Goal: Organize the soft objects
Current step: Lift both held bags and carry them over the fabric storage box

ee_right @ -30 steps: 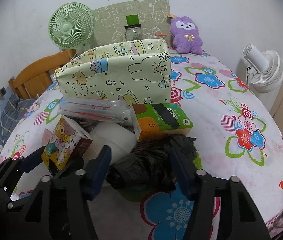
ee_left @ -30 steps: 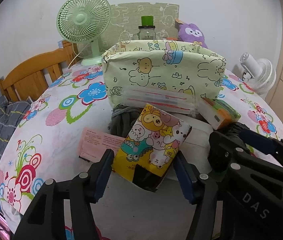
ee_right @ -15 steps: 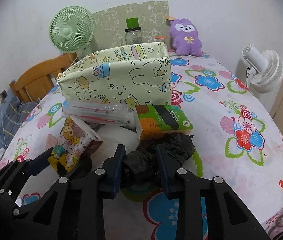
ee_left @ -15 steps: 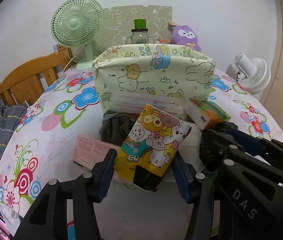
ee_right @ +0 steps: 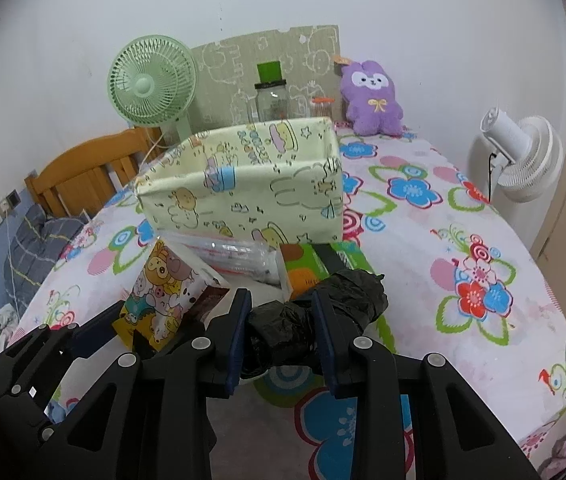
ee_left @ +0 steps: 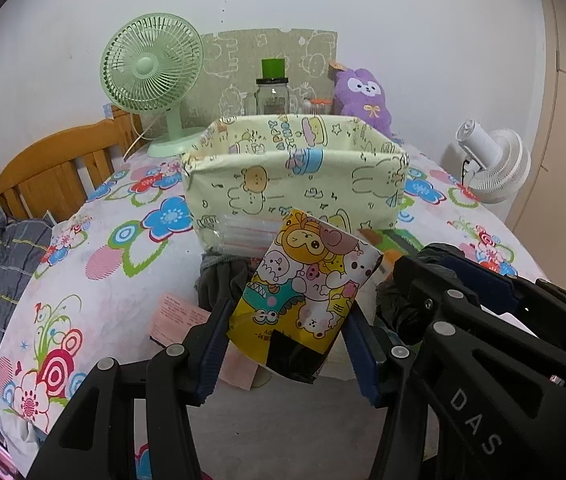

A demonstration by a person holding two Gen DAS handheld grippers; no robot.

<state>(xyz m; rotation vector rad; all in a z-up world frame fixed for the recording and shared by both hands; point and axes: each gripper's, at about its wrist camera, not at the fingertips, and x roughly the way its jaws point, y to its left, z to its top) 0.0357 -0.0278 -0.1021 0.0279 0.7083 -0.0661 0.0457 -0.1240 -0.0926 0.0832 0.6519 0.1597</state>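
Your left gripper is squeezing the cartoon tissue pack, just in front of the yellow fabric box. Your right gripper has just closed its jaws on the black plastic bag bundle, also in front of the box. Both look light and squishy. The pack is smooth and may slide, so hold it by its wide sides, near the middle. The bag crumples and could slip loose, so pinch its thick part, not a thin edge
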